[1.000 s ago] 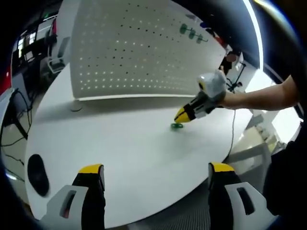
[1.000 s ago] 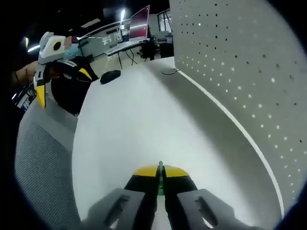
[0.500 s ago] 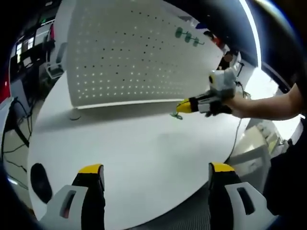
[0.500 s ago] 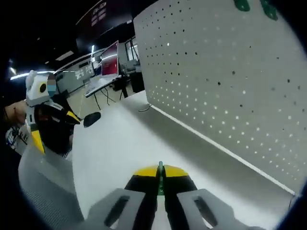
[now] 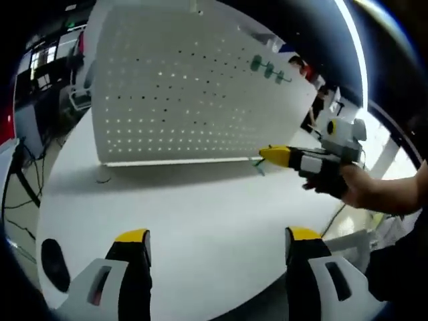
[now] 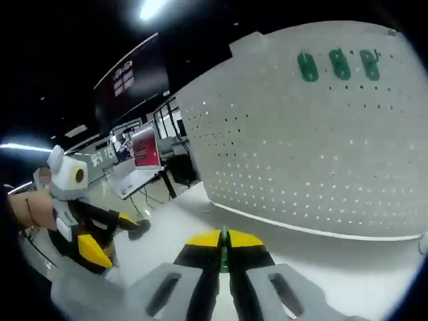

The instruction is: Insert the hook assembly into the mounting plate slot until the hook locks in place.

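The right gripper [image 6: 224, 242] pinches the thin green hook [image 6: 224, 242] between closed jaws above the table [image 5: 200, 221], short of the pegboard [image 6: 301, 154], while the left gripper [image 5: 214, 244] hangs wide open, empty — the hook could twist and miss its hole.

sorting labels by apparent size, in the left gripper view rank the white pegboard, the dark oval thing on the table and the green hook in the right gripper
1. White perforated pegboard panel, largest.
2. Dark oval object at the table edge.
3. Small green hook pinched in the right gripper, smallest, though farther away.
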Tool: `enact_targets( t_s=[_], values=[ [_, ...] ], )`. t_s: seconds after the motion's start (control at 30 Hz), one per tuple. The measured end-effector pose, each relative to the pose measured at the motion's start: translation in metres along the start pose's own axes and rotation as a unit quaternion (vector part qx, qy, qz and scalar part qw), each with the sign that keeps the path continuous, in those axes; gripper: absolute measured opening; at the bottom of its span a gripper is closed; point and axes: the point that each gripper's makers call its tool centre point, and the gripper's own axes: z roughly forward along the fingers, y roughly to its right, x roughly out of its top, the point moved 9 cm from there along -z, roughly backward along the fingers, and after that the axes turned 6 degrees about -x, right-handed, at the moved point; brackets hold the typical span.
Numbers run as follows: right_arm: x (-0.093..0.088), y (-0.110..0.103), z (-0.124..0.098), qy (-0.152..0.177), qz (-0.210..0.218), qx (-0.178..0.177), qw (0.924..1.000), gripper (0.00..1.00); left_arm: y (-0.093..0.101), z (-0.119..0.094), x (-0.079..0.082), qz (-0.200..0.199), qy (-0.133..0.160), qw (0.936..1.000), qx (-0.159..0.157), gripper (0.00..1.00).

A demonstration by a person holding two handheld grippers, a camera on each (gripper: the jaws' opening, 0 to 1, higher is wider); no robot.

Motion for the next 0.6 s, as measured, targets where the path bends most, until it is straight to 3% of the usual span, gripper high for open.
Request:
enact_targets(
  t_s=[0.17, 0.37, 0.6],
  values=[
    [-0.003, -0.021, -0.006, 0.019, 0.029, 0.005, 0.9994, 0.00, 0.008, 0.007, 0.013, -0.030, 0.030, 0.9989, -0.021, 0.75],
    [-0.002, -0.042, -0.011, 0.050, 0.069, 0.010, 0.9963, 0.00, 0.017, 0.015, 0.018, -0.047, 0.037, 0.9975, -0.039, 0.64],
    [0.006, -0.065, -0.012, 0.076, 0.083, 0.022, 0.9934, 0.00, 0.022, 0.022, 0.022, -0.083, 0.056, 0.9936, -0.052, 0.51]
  ],
)
